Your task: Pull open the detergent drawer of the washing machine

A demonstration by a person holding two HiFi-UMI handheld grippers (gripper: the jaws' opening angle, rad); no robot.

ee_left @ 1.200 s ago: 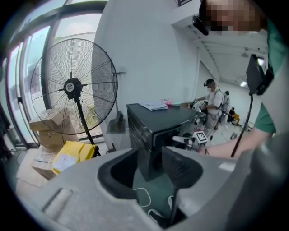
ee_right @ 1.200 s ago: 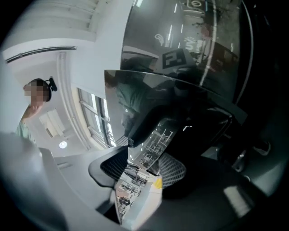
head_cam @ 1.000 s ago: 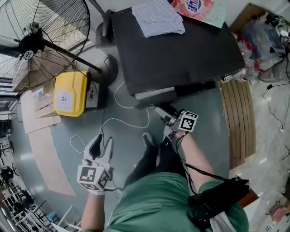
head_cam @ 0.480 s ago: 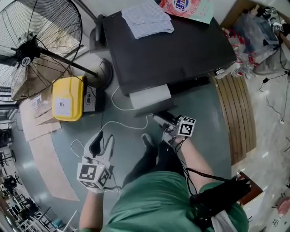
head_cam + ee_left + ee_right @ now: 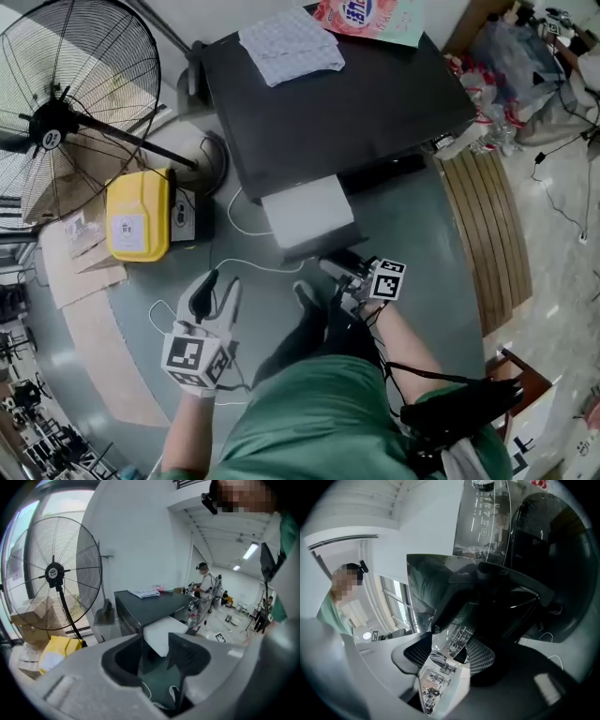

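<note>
your right gripper (image 5: 334, 267) clamped on front panel of detergent drawer (image 5: 307, 211). drawer sits partway out of washing machine (image 5: 356, 103), long axis running from machine front straight toward you, so pull along that line. left gripper (image 5: 214, 291) jaws apart, empty, well off to left, farther from drawer.
</note>
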